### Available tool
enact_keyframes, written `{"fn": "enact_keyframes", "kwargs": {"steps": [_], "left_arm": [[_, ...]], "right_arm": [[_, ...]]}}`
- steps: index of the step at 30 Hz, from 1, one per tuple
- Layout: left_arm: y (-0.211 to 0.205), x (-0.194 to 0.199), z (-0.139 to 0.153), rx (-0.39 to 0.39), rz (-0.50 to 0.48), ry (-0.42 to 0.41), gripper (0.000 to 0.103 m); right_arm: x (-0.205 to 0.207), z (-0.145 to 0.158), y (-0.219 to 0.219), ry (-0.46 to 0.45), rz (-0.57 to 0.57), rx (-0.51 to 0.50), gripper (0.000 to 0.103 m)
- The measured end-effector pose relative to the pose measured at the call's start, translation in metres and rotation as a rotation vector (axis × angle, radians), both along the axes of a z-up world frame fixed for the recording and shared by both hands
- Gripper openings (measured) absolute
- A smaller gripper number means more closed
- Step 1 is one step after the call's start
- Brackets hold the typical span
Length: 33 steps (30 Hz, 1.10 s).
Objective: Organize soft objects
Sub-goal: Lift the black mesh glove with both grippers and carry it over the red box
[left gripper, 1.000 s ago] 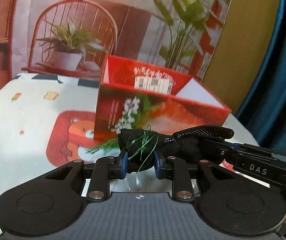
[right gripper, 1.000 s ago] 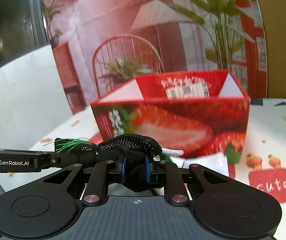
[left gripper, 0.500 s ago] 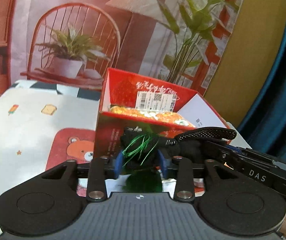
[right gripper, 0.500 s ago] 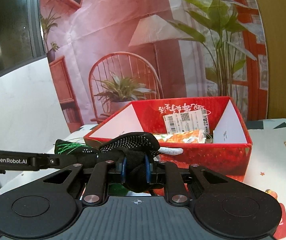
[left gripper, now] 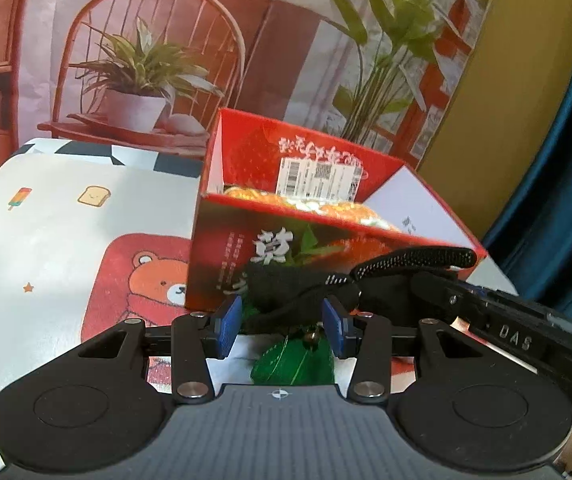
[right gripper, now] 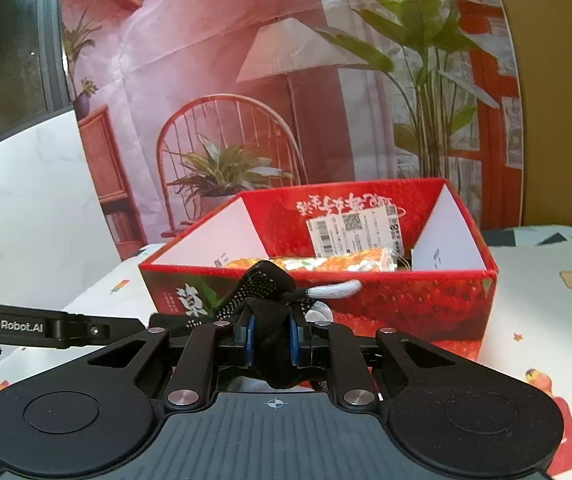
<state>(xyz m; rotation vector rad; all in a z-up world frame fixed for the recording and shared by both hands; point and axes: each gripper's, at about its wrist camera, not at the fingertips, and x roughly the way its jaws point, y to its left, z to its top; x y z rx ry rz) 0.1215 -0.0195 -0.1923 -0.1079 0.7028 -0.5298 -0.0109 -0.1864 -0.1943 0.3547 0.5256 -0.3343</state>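
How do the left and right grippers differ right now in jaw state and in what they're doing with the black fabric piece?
The left gripper stands open, its jaws having just been opening, the black fabric piece between its blue pads untouched; the right gripper is shut on the fabric. The left gripper has green tinsel showing below its jaws; the right does not. Both point toward the red strawberry box.

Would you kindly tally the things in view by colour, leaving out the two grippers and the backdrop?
Red: 1, the open box
Black: 1, the fabric item
Orange: 1, the packet in the box
Green: 1, the shiny piece
Total: 4
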Motion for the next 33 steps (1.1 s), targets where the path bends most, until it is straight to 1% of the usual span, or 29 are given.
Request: {"fn": "enact_keyframes", "kwargs": {"steps": [4,7,10,14,15,16,17,18,22,26,30,33], "left_arm": [[-0.003,0.008,-0.008,0.032,0.001,0.012,0.047],[-0.004,0.02,-0.009,0.017,0.006,0.018,0.047],[-0.009,0.03,-0.009,0.0,-0.023,0.016,0.047],[-0.022,0.039,-0.009,0.027,-0.078,0.012,0.046],[-0.025,0.041,-0.01,0.04,-0.082,0.012,0.043],[-0.028,0.042,-0.01,0.05,-0.085,0.009,0.031],[-0.029,0.042,-0.01,0.062,-0.085,0.005,0.021],[-0.031,0.042,-0.009,0.068,-0.083,0.001,0.021],[-0.028,0.036,-0.005,0.069,-0.072,-0.019,0.009],[-0.023,0.031,0.009,0.058,-0.063,-0.053,0.009],[-0.019,0.024,0.034,0.035,-0.064,-0.12,0.009],[-0.018,0.022,0.051,0.007,-0.061,-0.153,0.009]], "right_arm": [[-0.003,-0.009,-0.006,0.003,-0.027,0.04,0.015],[-0.003,-0.011,-0.007,0.003,-0.028,0.041,0.015],[-0.003,-0.012,-0.008,0.002,-0.025,0.038,0.015],[-0.002,-0.013,-0.009,0.004,-0.022,0.04,0.015],[-0.001,-0.013,-0.009,0.004,-0.022,0.038,0.015],[-0.001,-0.013,-0.009,0.004,-0.022,0.037,0.015],[-0.001,-0.013,-0.009,0.005,-0.022,0.038,0.015],[-0.002,-0.013,-0.009,0.004,-0.024,0.038,0.015],[-0.003,-0.011,-0.009,-0.006,-0.028,0.04,0.015],[-0.004,-0.004,-0.009,-0.026,-0.024,0.037,0.015],[-0.005,0.009,-0.011,-0.059,-0.018,0.026,0.015],[-0.002,0.02,-0.014,-0.081,-0.017,0.021,0.015]]}}
